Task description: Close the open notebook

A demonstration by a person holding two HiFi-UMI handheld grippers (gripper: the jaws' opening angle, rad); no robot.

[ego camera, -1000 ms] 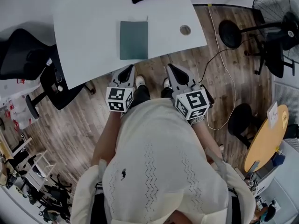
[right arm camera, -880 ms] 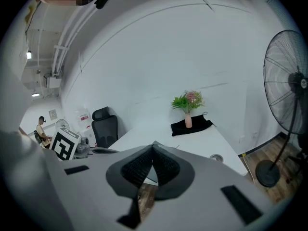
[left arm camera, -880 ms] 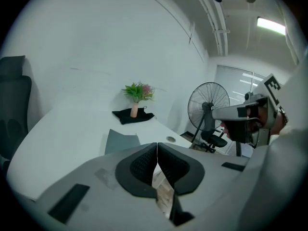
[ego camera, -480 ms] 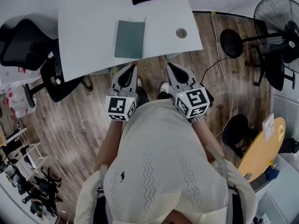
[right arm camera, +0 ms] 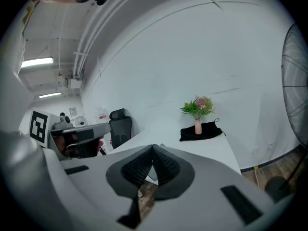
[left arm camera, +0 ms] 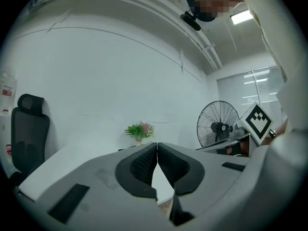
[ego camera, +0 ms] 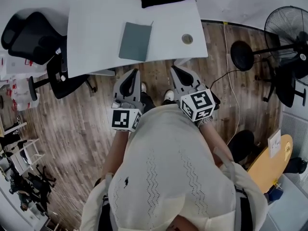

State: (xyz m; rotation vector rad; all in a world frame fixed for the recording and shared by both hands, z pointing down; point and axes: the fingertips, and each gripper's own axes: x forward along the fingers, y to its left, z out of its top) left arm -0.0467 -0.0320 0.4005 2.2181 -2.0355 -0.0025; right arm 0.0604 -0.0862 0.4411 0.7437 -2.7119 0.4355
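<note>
Your torso: a cream knitted sweater [ego camera: 163,177] fills the bottom of the head view, nearest the camera.
Marker cubes [ego camera: 126,119]: one sits at the rear of each gripper, just in front of your sweater.
Your left gripper [left arm camera: 157,145]: its jaws are together, the black ribbed pads meeting at the tips with nothing between them. It points level and stops short of the near edge of the surface [ego camera: 96,37].
Your right gripper [right arm camera: 153,147]: its jaws are likewise together and empty. It tilts slightly downward beside the left one, also short of the surface.
Floor [ego camera: 72,119]: wood planks lie under both grippers, and your shoes [ego camera: 168,96] show between them.
Surface: a white desk beyond the gripper tips, with a round cable hole [ego camera: 187,39] near its right end.
Notebook [ego camera: 135,41]: grey-green cover, lying flat and closed on the surface, a little left of the middle. It is straight ahead of your left gripper and apart from both grippers.
Black cloth [right arm camera: 201,132]: lies at the far edge of the surface, with a small vase of flowers [right arm camera: 198,110] standing on it.
Office chair [ego camera: 29,37]: black, left of the surface.
Standing fan [ego camera: 288,28]: on the floor to the right, well apart from the notebook.
Wall [left arm camera: 96,81]: plain white, farthest back.
</note>
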